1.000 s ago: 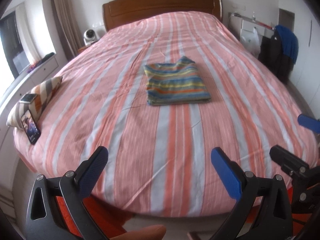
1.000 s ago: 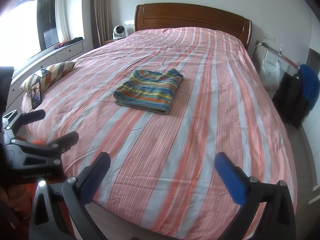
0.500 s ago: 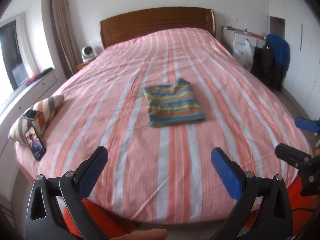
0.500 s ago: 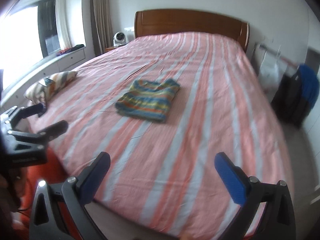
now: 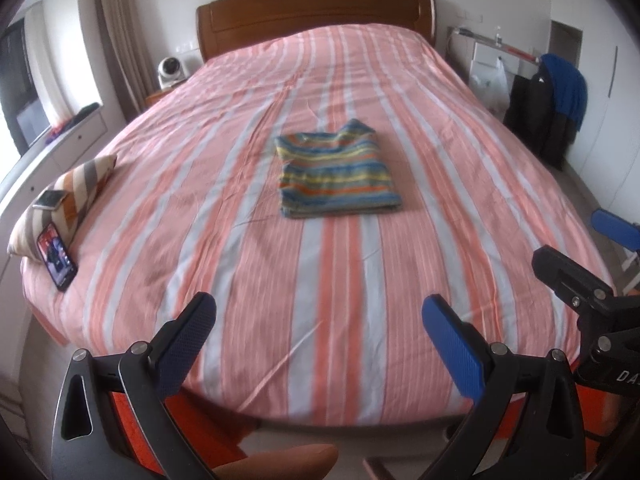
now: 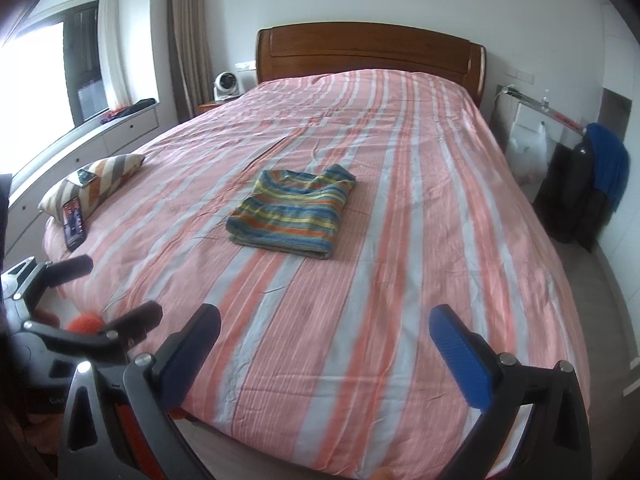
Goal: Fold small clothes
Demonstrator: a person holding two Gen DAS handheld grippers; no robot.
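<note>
A folded striped garment (image 5: pixel 336 172) in blue, yellow and orange lies flat in the middle of the pink striped bed (image 5: pixel 248 248); it also shows in the right wrist view (image 6: pixel 292 210). My left gripper (image 5: pixel 320 334) is open and empty, held back at the foot of the bed, well short of the garment. My right gripper (image 6: pixel 326 340) is open and empty too, also at the foot of the bed. The right gripper shows at the right edge of the left wrist view (image 5: pixel 592 264), and the left gripper at the left edge of the right wrist view (image 6: pixel 100 292).
A striped pillow (image 5: pixel 68 196) with a phone on it and a second phone (image 5: pixel 57 256) leaning against it sit at the bed's left edge. A wooden headboard (image 5: pixel 316 12) stands at the back. A chair with dark and blue clothes (image 5: pixel 556 108) stands right of the bed.
Both grippers have pulled back and risen a little from the bed; the garment looks smaller and farther. Both stayed open. The garment has not moved.
</note>
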